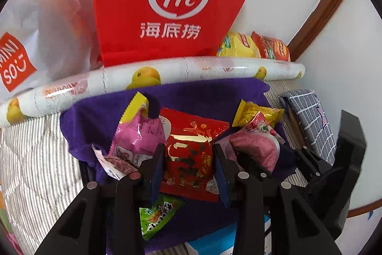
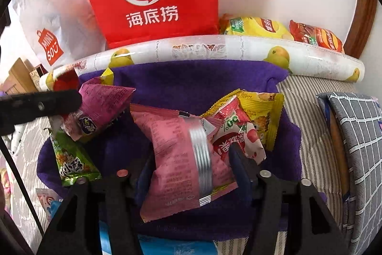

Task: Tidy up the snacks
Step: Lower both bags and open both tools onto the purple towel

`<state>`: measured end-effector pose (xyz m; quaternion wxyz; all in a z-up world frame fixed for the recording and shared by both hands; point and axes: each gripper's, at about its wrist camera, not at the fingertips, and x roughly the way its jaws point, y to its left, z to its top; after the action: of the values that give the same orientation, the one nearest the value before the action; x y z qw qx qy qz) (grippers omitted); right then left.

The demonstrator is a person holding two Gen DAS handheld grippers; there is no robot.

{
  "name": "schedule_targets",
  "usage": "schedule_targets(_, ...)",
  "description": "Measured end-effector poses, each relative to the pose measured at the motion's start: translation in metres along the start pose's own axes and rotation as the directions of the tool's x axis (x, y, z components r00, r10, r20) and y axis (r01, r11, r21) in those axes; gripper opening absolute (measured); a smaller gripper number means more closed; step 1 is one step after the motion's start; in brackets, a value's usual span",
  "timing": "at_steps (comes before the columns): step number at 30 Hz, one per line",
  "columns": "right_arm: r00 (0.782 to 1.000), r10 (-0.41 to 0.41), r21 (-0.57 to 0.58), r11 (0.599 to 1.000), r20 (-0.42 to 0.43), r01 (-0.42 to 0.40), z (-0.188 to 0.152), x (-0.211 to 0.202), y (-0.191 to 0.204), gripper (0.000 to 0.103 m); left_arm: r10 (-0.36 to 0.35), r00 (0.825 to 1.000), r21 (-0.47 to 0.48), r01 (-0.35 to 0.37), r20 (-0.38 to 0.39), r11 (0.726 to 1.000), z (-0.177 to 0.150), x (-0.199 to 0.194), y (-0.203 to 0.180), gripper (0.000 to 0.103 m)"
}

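A red snack packet [image 1: 188, 147] is clamped between the pads of the left gripper [image 1: 189, 166] above a purple cloth [image 1: 205, 92]. Pink packets [image 1: 136, 135] are seen left of it, a green packet [image 1: 157, 214] below. A red paper bag [image 1: 172, 4] is stood behind.
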<state>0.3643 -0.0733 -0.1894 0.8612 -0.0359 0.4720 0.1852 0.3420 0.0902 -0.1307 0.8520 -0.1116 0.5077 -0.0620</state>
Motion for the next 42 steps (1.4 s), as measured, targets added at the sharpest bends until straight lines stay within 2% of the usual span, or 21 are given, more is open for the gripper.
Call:
schedule_targets(5, 0.999, 0.007, 0.032, 0.999, 0.045, -0.009, 0.001, -0.01, -0.003, 0.075, 0.011, 1.0, 0.007, -0.011, -0.025, 1.0, -0.001, 0.009, -0.003, 0.037)
schedule_targets(11, 0.995, -0.022, -0.018, 1.0, 0.096, 0.024, 0.001, -0.024, 0.005, 0.076, 0.036, 0.998, 0.009, -0.035, -0.052, 0.999, -0.003, 0.02, -0.004, 0.037)
schedule_targets(16, 0.994, -0.024, -0.034, 0.999, 0.106, 0.028, 0.002, -0.027, 0.007, 0.076, 0.047, 0.996, 0.005, -0.047, -0.072, 0.999, -0.005, 0.027, -0.005, 0.037)
schedule_targets(28, 0.993, -0.012, 0.023, 1.0, 0.116, 0.009, 0.003, -0.03, -0.006, 0.076, 0.066, 0.994, -0.004, -0.067, -0.089, 0.998, -0.004, 0.032, -0.005, 0.038)
schedule_targets(35, 0.993, -0.008, 0.034, 0.999, 0.119, 0.004, 0.003, -0.03, -0.008, 0.076, 0.055, 0.994, -0.012, -0.056, -0.093, 0.998, -0.003, 0.03, -0.004, 0.049)
schedule_targets(39, 0.993, -0.01, 0.031, 1.0, 0.122, 0.006, 0.003, -0.03, -0.007, 0.076, 0.05, 0.996, 0.002, -0.05, -0.068, 0.999, -0.002, 0.023, -0.006, 0.06)
schedule_targets(42, 0.992, -0.008, 0.024, 1.0, 0.127, 0.005, 0.003, -0.03, -0.006, 0.076, 0.035, 0.998, 0.005, -0.035, -0.043, 0.999, 0.0, 0.015, -0.006, 0.062)
